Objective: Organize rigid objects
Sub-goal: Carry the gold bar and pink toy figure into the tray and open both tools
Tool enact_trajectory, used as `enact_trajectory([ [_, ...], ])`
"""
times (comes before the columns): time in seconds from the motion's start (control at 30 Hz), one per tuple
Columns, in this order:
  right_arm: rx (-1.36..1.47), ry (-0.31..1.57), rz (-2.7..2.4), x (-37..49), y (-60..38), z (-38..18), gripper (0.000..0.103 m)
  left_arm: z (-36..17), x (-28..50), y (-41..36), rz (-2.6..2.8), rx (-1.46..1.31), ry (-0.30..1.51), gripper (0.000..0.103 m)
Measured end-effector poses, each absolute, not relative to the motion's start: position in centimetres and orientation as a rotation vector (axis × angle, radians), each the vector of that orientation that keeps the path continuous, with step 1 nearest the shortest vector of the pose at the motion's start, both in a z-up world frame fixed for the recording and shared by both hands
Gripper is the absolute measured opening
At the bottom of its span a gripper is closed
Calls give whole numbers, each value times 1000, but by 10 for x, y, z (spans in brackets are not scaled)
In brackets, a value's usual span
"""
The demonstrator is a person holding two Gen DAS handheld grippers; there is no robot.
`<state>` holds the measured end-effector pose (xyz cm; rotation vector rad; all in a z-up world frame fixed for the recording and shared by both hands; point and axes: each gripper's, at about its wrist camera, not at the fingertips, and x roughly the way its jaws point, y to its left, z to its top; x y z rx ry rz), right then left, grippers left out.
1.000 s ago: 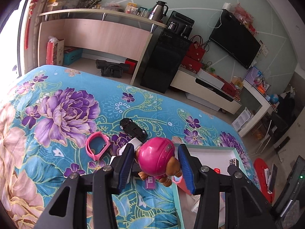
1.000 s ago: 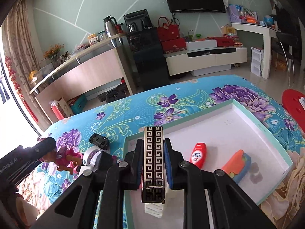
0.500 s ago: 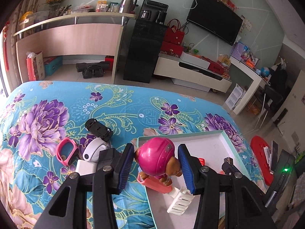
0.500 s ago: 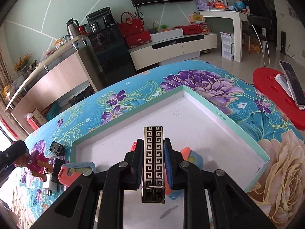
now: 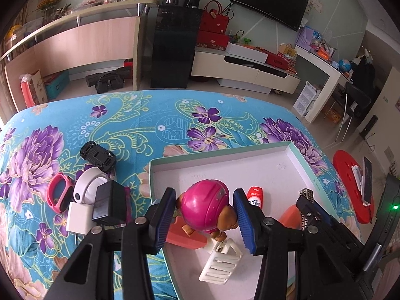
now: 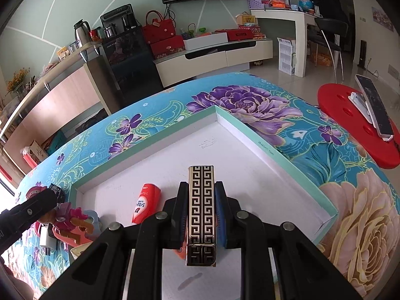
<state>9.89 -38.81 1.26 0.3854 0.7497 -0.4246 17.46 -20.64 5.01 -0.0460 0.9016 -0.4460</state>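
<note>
1. Since a second ago the left tool (image 5: 203, 218) has carried the pink-helmeted brown puppy figure (image 5: 208, 211) from above the floral bedspread to above the near left part of the shallow white box with mint-green rim (image 5: 220, 153); the right tool (image 6: 201, 211) has swung from the box's near left corner toward its middle.
2. Left tool: its two blue pads sit either side of the figure's helmet, with slim gaps visible, so I cannot tell whether they pinch it.
3. Right tool: pressed together on one black-and-gold key-pattern rectangular case (image 6: 201, 205), held lengthwise between the fingers above the box floor.
4. Inside the box: one red tube with white label (image 6: 145, 206), one white slatted plastic clip (image 5: 222, 261), one coral-red flat piece (image 5: 186, 237) under the figure.
5. Left of the box on the bedspread (image 5: 140, 125): one black toy car (image 5: 98, 156), one pink watch band (image 5: 57, 196), one white round gadget (image 5: 87, 185), one black block adapter (image 5: 108, 205), one white plug cube (image 5: 78, 217).
</note>
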Motion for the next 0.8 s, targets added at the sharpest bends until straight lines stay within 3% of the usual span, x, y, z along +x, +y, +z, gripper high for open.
enact_trajectory([
  [0.8, 380, 782, -430, 102, -389, 7, 21, 25, 173, -231, -487, -14, 971, 51],
])
